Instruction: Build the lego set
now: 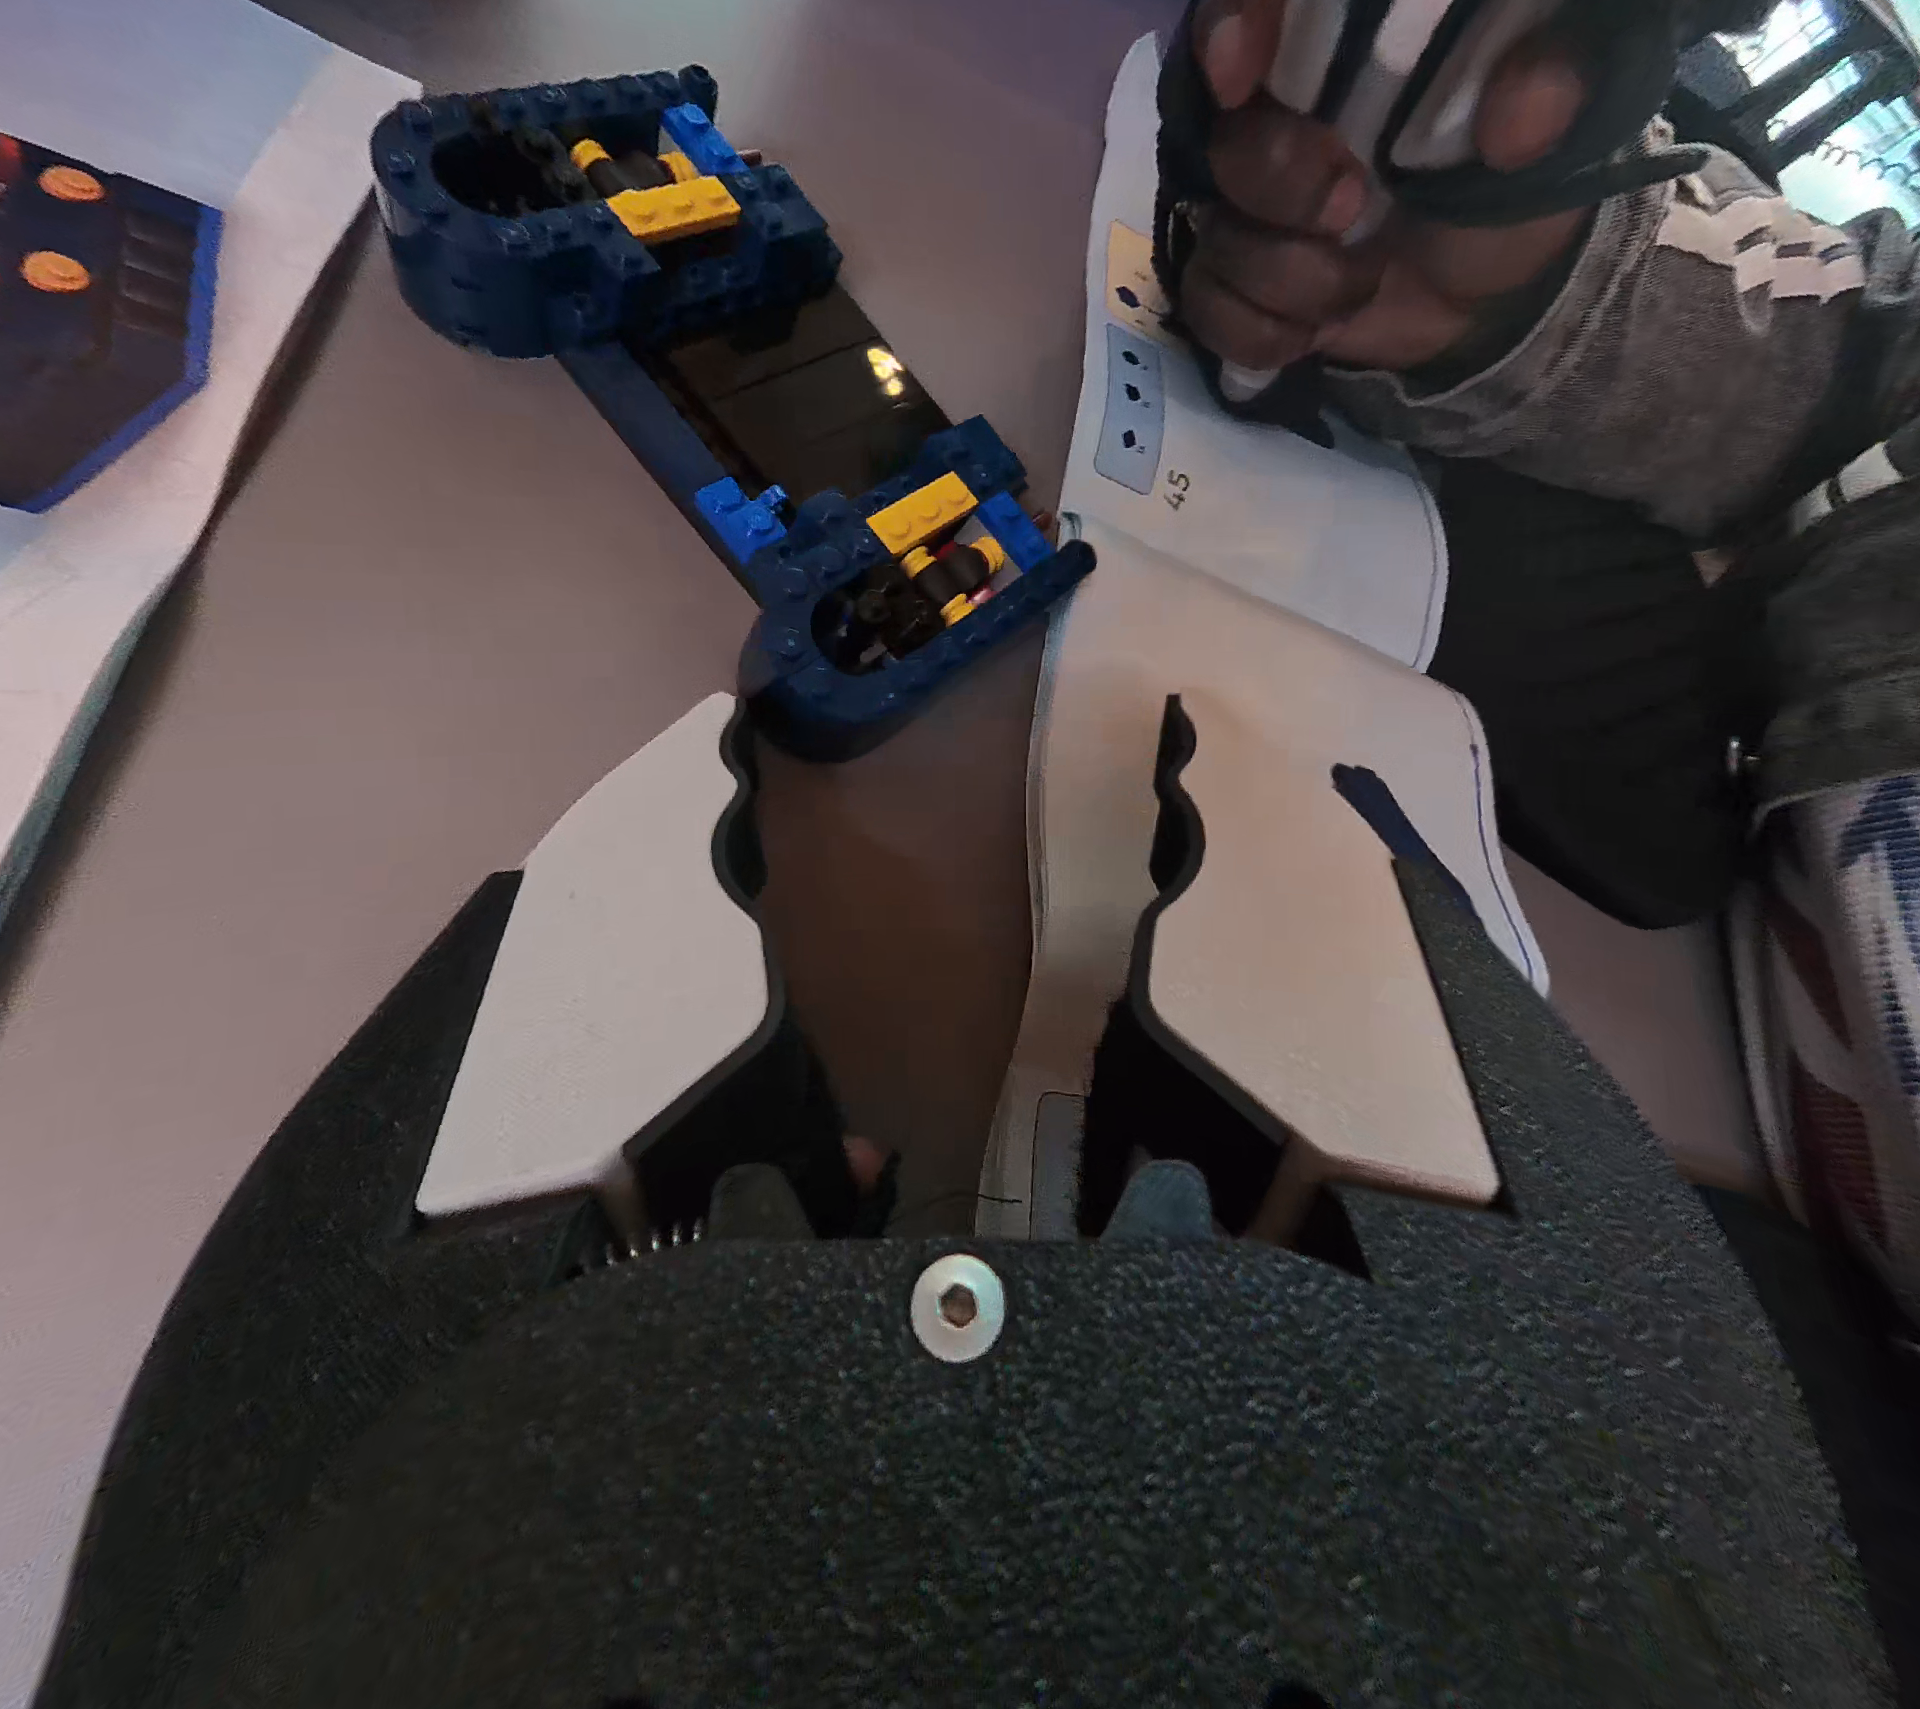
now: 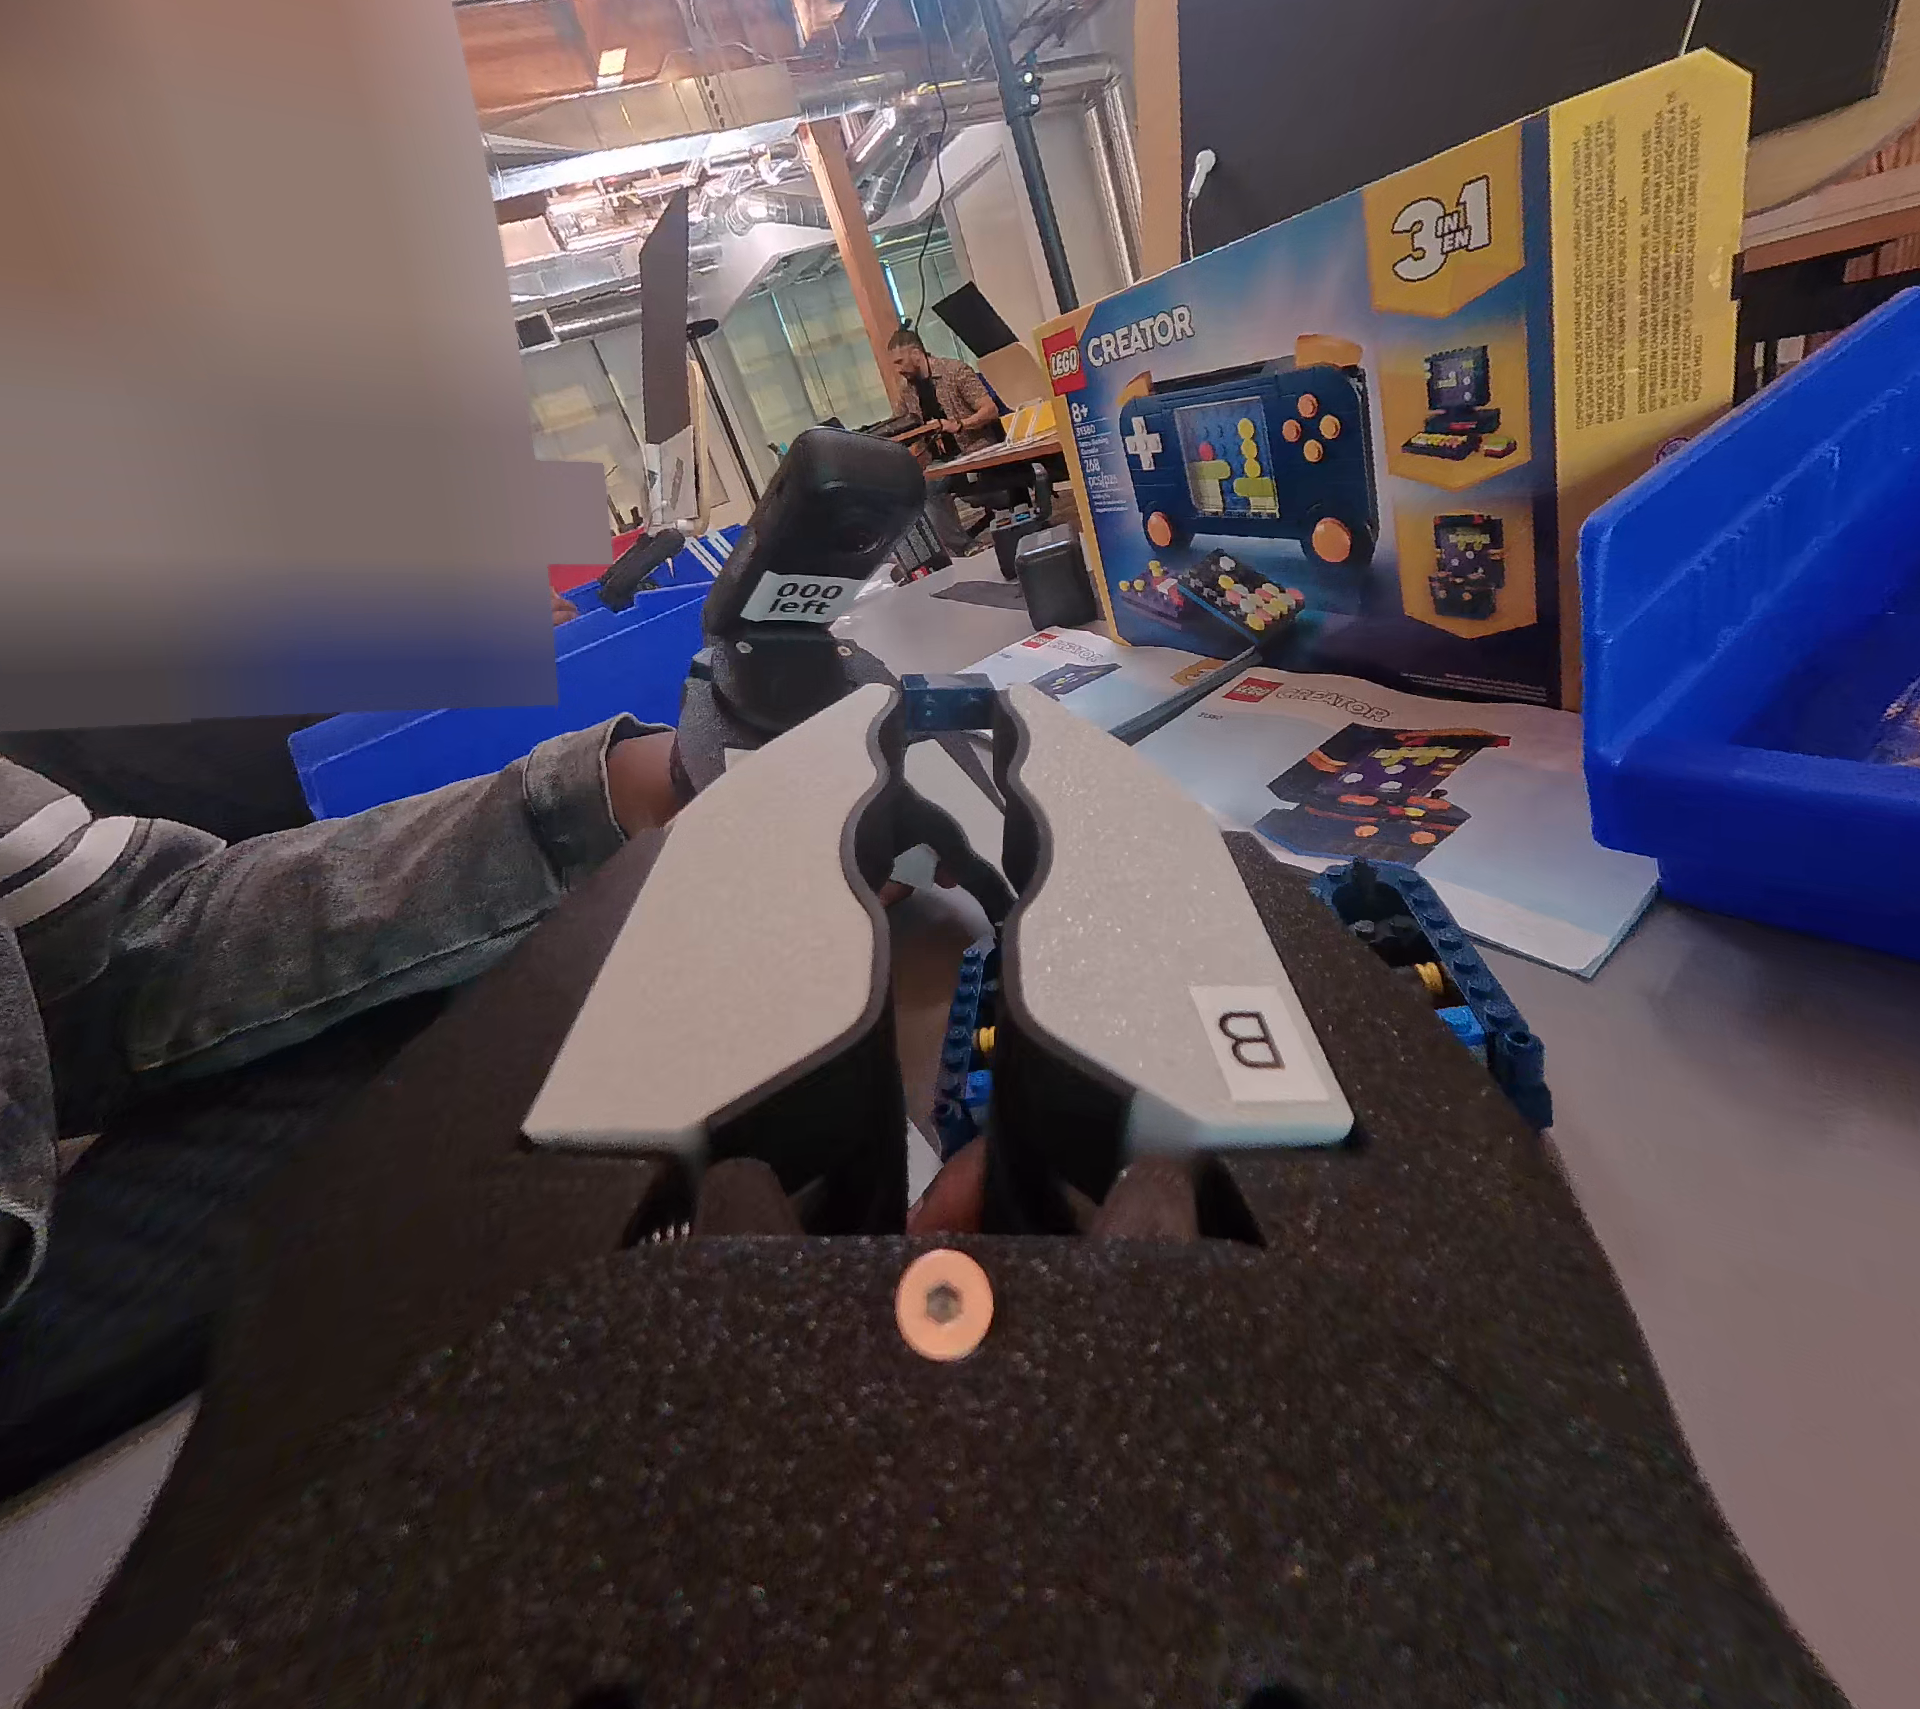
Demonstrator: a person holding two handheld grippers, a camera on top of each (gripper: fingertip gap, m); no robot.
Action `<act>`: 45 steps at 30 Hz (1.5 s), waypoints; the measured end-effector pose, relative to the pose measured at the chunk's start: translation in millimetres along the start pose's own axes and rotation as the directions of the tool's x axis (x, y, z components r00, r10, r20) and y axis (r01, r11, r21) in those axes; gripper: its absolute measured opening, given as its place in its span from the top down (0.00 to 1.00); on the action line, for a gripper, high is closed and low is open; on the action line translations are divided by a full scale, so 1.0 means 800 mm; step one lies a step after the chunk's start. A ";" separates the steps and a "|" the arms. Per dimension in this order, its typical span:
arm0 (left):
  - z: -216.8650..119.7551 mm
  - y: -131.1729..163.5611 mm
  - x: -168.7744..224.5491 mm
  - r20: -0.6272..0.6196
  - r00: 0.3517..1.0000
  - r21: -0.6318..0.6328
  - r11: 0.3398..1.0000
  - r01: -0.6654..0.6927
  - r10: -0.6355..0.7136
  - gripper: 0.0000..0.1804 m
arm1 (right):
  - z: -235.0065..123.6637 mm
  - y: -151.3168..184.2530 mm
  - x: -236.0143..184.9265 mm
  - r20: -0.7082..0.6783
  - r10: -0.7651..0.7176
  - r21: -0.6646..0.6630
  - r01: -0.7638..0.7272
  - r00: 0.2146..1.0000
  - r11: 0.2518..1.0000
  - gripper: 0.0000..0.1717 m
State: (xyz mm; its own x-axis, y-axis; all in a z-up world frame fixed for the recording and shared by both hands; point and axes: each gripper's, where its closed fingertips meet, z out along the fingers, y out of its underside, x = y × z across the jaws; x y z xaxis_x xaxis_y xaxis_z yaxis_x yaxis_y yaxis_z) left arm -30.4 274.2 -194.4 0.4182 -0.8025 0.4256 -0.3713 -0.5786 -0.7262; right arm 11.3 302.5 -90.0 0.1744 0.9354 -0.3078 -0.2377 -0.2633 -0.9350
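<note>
Right gripper [image 2: 948,709] has its two grey fingers pinched in narrow on a small dark blue plastic brick [image 2: 943,705], caught right at the tips with both pads pressed on its sides, held up in the air above the table. Left gripper [image 1: 956,714] is spread wide with nothing clamped: its left fingertip [image 1: 717,724] sits right at the rounded end of a long dark blue brick-built frame with yellow and bright blue plates and black tiles down the middle [image 1: 727,371], though I can't tell if it actually touches, and its right finger is over a white open instruction booklet [image 1: 1278,537] lying just beside that frame, one page curling up between the fingers. The frame lies flat on the grey table [image 1: 468,724]. In the left view the right gripper shows up at the top, gripped by a hand in a black fingerless glove [image 1: 1351,205] with a grey sleeve. Farther out from the right view: another flat white booklet with a purple model printed on it [image 2: 1403,786], a blue and yellow cardboard toy box standing upright [image 2: 1403,433], a blue plastic bin [image 2: 1766,641] on the right, more blue bins on the left behind the left gripper's black camera mount [image 2: 821,537].
</note>
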 end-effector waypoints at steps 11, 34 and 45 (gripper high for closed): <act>-0.014 0.008 0.000 0.001 1.000 -0.053 0.998 -0.028 0.028 0.60 | -0.043 0.044 0.083 -0.245 -0.292 -0.565 0.108 0.925 0.818 0.91; 0.011 0.003 0.054 -0.205 0.978 -0.065 0.998 0.008 -0.022 0.60 | 0.014 0.123 0.114 0.184 -0.383 -0.865 0.334 0.905 0.374 0.91; -0.072 -0.014 -0.018 0.167 0.982 -0.034 0.996 -0.083 0.088 0.60 | 0.040 0.070 0.060 0.232 -0.365 -0.736 0.408 0.902 0.540 0.91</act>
State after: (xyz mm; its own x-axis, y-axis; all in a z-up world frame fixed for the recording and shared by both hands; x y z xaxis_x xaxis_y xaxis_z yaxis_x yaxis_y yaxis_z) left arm -80.2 284.1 -161.1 0.5169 -0.8143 0.2640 -0.4328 -0.5146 -0.7402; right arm -23.7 340.6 -151.3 0.0225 0.9942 0.1048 0.6462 0.0655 -0.7604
